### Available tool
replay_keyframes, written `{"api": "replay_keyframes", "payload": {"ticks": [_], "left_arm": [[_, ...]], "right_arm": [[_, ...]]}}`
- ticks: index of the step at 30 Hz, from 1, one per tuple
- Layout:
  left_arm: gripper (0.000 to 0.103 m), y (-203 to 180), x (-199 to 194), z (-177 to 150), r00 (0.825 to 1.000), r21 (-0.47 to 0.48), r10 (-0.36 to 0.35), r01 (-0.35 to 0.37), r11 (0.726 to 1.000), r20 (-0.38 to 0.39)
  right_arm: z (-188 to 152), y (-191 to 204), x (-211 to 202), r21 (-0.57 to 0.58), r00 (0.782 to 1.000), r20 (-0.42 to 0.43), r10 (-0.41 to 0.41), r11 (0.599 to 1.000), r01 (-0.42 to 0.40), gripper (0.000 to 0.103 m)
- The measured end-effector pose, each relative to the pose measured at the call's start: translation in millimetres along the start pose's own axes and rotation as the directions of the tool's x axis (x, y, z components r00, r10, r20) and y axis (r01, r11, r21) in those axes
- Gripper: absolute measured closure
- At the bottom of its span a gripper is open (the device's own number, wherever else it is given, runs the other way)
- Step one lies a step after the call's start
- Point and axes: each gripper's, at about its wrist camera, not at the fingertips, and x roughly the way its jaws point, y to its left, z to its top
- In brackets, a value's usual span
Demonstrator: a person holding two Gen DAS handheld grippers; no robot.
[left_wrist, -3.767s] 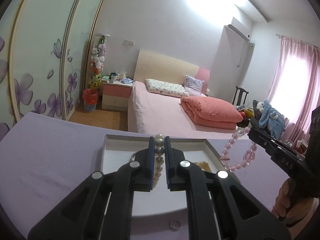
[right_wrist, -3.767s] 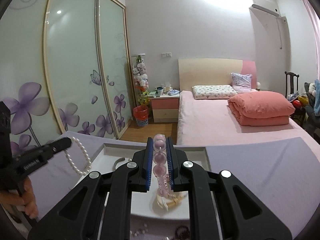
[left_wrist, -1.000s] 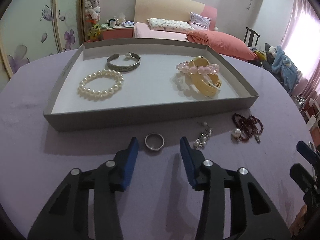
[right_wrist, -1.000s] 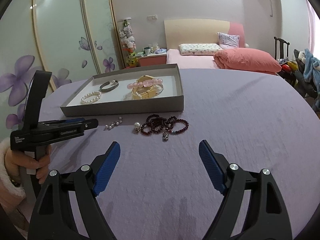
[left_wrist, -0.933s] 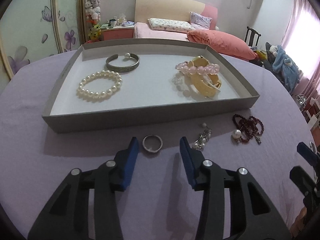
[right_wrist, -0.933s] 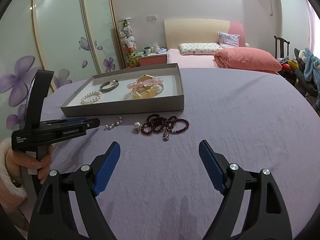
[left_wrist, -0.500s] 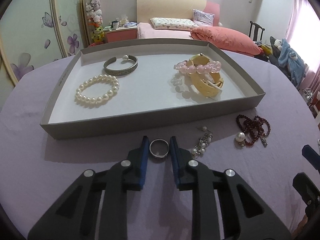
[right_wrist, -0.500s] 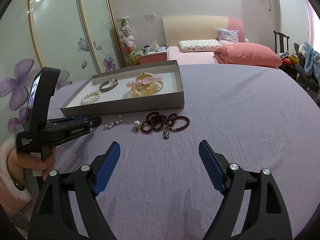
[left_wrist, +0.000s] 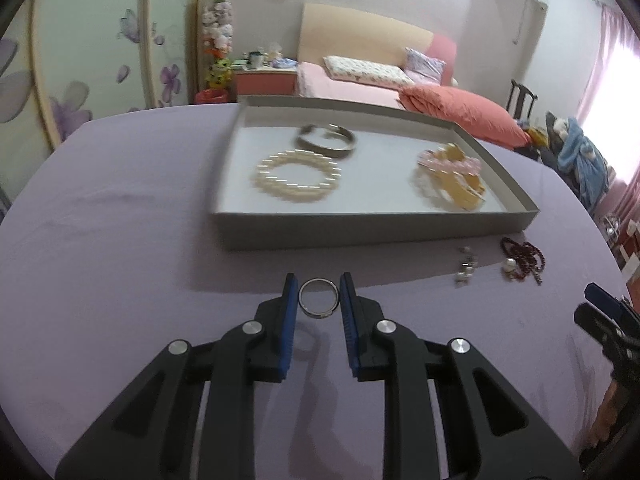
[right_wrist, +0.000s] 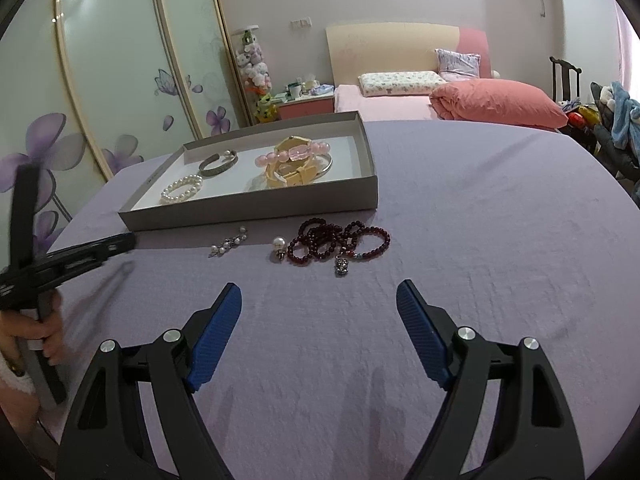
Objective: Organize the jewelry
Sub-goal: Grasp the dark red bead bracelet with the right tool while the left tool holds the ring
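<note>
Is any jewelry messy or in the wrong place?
Yes. The dark red bead bracelets lie tangled in a heap on the purple cloth, outside the tray. A pearl earring and a dangly pearl piece lie loose beside them. Nothing looks broken.

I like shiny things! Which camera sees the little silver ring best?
The left wrist view: the silver ring sits big and clear between the left gripper's blue fingers. In the right wrist view the left gripper shows only side-on, and no ring can be made out.

Right tool closing over bare cloth, garnet beads ahead, left tool blurred, perhaps gripping
</note>
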Motion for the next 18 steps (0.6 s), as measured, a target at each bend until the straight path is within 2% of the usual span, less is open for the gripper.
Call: {"api": "replay_keyframes", "payload": {"ticks": [8, 13, 18], "left_arm": [[0.081, 40, -14, -4, 0.999, -0.092, -0.028, 0.032, 0.995, 0.041], [0.081, 45, -16, -3, 0.998, -0.102, -0.047, 0.052, 0.993, 0.05], [0.081, 46, -16, -2, 0.996, -0.109, -0.067, 0.073, 0.991, 0.054]], "right_arm": [[10, 0, 31, -0.01, 0.989, -0.107, -0.102, 0.995, 0.101, 0.026], [15, 3, 52, -0.045, 0.973, -0.174, -0.149, 0.989, 0.143, 0.025], [28, 3, 68, -0.056, 0.97, -0.181, -0.163, 0.986, 0.155, 0.026]]}}
